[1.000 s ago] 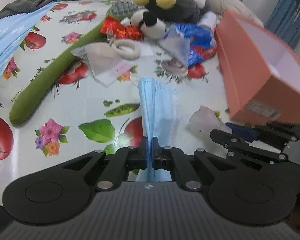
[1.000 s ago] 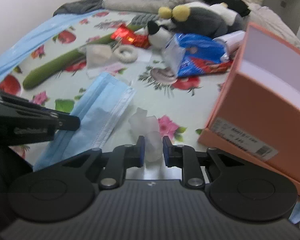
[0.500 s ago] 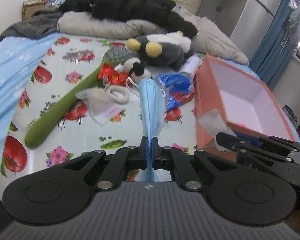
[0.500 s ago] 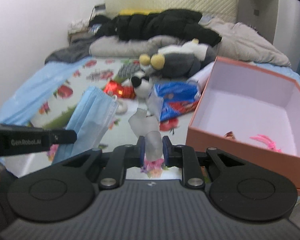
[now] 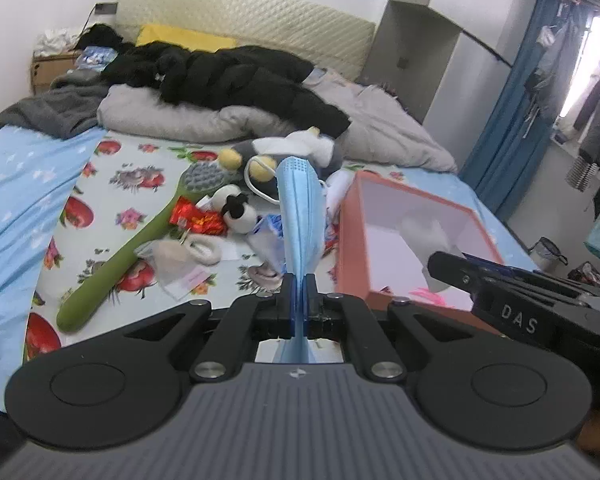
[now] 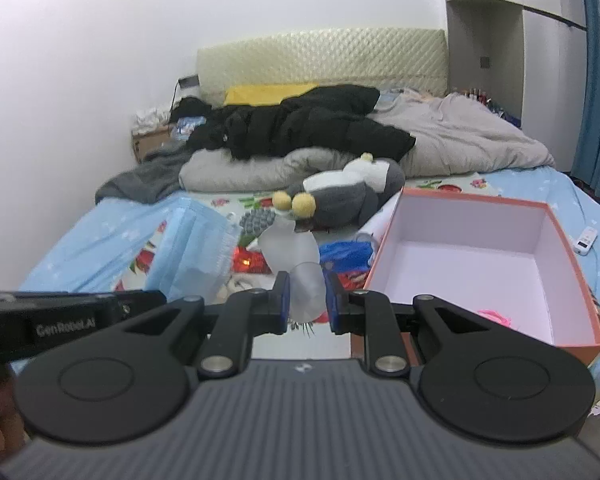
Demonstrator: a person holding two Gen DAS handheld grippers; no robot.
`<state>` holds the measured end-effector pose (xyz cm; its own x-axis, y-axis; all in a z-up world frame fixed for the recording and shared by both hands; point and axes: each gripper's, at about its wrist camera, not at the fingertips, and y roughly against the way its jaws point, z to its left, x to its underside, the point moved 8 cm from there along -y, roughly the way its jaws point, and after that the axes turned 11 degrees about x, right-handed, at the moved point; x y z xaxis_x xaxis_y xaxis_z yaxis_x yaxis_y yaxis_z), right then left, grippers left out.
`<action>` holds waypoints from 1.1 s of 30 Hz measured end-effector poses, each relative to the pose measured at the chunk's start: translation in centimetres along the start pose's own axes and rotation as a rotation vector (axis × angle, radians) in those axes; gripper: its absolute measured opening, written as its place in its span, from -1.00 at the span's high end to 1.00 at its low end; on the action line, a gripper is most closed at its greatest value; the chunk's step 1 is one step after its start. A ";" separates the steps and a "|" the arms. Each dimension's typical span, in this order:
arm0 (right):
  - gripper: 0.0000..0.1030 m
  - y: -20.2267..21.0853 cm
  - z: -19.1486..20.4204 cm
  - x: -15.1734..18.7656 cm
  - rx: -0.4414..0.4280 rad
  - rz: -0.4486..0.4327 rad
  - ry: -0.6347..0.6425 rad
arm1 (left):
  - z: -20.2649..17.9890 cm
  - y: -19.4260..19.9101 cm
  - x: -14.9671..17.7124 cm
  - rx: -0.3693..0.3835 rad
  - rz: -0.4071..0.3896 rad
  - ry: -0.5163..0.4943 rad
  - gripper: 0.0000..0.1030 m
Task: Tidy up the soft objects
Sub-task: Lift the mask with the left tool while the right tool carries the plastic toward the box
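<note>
While both cameras look up a bed point(image 5: 148, 160) spread with a fruit-and-flower printed cloth, each shows something the other lacks: the left wrist view takes in a blue curtain point(image 5: 512, 120) and hanging clothes beside the bed's far side, and the right wrist view looks straight into the orange box point(image 6: 556, 216), whose pale inside holds only a small pink item point(image 6: 496, 316) near its front wall. A grey quilt point(image 5: 380, 128) and a black jacket point(image 5: 236, 76) are heaped at the head end, below the padded headboard. In front of them lies a grey and white plush toy point(image 6: 348, 192) with yellow feet, then a long green brush point(image 5: 116, 268), a blue packet point(image 6: 346, 250) and red wrappers point(image 5: 196, 218), all crowded left of the box.

The left gripper point(image 5: 299, 280) has its jaws pressed together on a blue face mask point(image 5: 300, 208), which stands up edge-on and hides part of the clutter behind it; in the right wrist view the same mask hangs broad and pleated above the printed cloth. The right gripper point(image 6: 306, 292) is clamped on a frosted soft plastic piece point(image 6: 296, 252), held clear of the bed, just left of the box's near corner. Above the box the space is open.
</note>
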<state>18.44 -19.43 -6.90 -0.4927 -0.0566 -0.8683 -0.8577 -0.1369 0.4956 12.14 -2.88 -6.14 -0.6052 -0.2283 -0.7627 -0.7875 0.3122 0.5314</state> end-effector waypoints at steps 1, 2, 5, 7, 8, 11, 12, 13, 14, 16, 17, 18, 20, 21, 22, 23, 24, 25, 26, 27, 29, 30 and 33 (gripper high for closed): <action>0.56 0.3 -0.1 -0.2 0.002 -0.005 -0.004 | -0.4 0.3 -0.1 0.005 -0.005 -0.004 0.92; 0.56 0.5 -0.3 -0.4 0.005 -0.011 -0.009 | -0.9 0.7 -0.3 0.011 -0.012 -0.010 0.92; 0.56 0.9 -0.9 -0.8 0.011 -0.012 -0.021 | -2.1 1.5 -0.7 0.027 -0.029 -0.018 0.92; 0.56 1.0 -1.4 -1.1 0.012 -0.012 -0.018 | -2.8 1.7 -0.9 0.039 -0.035 -0.020 0.92; 0.56 1.1 -1.8 -1.3 0.021 -0.017 -0.023 | -3.1 1.7 -1.1 0.046 -0.036 -0.021 0.92; 0.56 1.4 -3.3 -2.2 0.050 -0.034 -0.041 | -4.0 1.4 -1.5 0.069 -0.034 -0.020 0.92; 0.56 1.4 -3.8 -2.4 0.057 -0.037 -0.046 | -4.4 1.1 -1.7 0.079 -0.029 -0.015 0.92; 0.56 1.5 -4.3 -2.6 0.064 -0.041 -0.049 | -4.9 0.8 -1.9 0.092 -0.024 -0.013 0.92; 0.56 1.7 -4.6 -2.6 0.072 -0.045 -0.050 | -5.6 0.5 -2.1 0.107 -0.021 -0.015 0.92; 0.55 2.0 -5.6 -2.8 0.089 -0.051 -0.056 | -6.9 -0.2 -2.4 0.130 -0.017 -0.030 0.92; 0.55 2.1 -6.2 -2.8 0.099 -0.052 -0.061 | -7.7 -0.7 -2.6 0.141 -0.015 -0.039 0.92; 0.55 2.2 -6.8 -2.7 0.109 -0.050 -0.068 | -8.4 -1.0 -2.8 0.155 -0.015 -0.046 0.92; 0.55 2.3 -8.1 -2.4 0.130 -0.041 -0.085 | -9.7 -1.7 -3.2 0.178 -0.013 -0.063 0.92; 0.55 2.2 -8.7 -2.2 0.140 -0.036 -0.092 | -10.3 -2.1 -3.3 0.189 -0.011 -0.071 0.92; 0.55 2.1 -9.5 -1.9 0.154 -0.030 -0.104 | -10.9 -2.5 -3.4 0.200 -0.006 -0.078 0.92; 0.55 2.0 -10.1 -1.7 0.164 -0.024 -0.113 | -11.3 -2.9 -3.5 0.208 -0.002 -0.082 0.92; 0.55 1.8 -10.7 -1.5 0.174 -0.017 -0.124 | -11.7 -3.4 -3.5 0.216 0.005 -0.086 0.92; 0.54 1.6 -11.3 -1.3 0.180 -0.013 -0.133 | -12.0 -4.0 -3.5 0.225 0.014 -0.087 0.92; 0.54 1.3 -11.8 -1.1 0.190 -0.009 -0.138 | -12.2 -4.6 -3.6 0.233 0.022 -0.088 0.92; 0.54 0.9 -12.3 -0.9 0.197 -0.005 -0.143 | -12.6 -5.3 -3.6 0.240 0.030 -0.089 0.92; 0.54 0.0 -13.1 -0.7 0.207 0.002 -0.156 | -12.9 -6.8 -3.6 0.246 0.049 -0.094 0.92; 0.54 -0.6 -13.5 -0.5 0.212 0.008 -0.164 | -13.0 -7.8 -3.6 0.249 0.060 -0.097 0.92; 0.53 -2.5 -14.8 -0.2 0.216 0.035 -0.193 | -13.3 -10.8 -3.6 0.256 0.096 -0.098 0.92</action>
<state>22.80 -33.72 -8.26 -0.5234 0.1345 -0.8414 -0.8411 0.0766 0.5355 21.30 -17.70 -4.22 -0.6517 -0.0999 -0.7519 -0.6644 0.5534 0.5024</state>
